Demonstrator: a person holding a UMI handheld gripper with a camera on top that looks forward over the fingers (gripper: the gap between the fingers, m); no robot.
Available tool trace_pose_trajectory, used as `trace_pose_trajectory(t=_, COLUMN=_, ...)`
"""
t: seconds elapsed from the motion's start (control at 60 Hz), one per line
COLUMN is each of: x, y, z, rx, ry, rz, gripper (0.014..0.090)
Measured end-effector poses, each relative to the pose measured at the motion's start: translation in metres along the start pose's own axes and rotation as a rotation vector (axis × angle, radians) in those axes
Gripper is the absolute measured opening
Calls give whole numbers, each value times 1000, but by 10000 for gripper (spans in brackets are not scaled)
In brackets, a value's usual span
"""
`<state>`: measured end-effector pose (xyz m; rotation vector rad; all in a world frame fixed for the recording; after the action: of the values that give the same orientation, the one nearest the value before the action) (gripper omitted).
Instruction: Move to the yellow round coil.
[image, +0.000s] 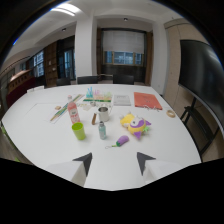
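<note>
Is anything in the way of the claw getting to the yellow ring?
Partly. The open claw is empty, with bare white table just ahead. The small yellow round coil lies far beyond, off to the right by the table's edge. The colourful yellow and purple plush toy sits roughly between them, so a straight path may need to skirt it.

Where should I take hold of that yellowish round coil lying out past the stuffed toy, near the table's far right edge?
The yellowish round coil lies flat on the white table, clear of the orange sheet and the yellow-and-purple stuffed toy. Probably best: come from above and pinch across one side of its ring, one finger inside, one outside. The claw is open, well short of it.
</note>
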<state>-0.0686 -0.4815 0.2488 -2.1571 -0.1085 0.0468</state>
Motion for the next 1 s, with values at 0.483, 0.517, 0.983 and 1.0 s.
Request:
trace_pose_trajectory(t=0.483, x=134, y=36, z=18, rx=-45, ry=162, rz=12, gripper=847)
trace_pose_trajectory(t=0.517, x=155, y=37, z=23, rx=-52, ry=173, rz=12, gripper=852)
trace_pose_trajectory(t=0.983, x=441, y=-11, z=231, rx=-121, ry=213, rz=49, gripper=852)
trace_pose_trajectory(t=1.0, x=450, y=-13, z=240, rx=-121, ry=214, rz=45, gripper=852)
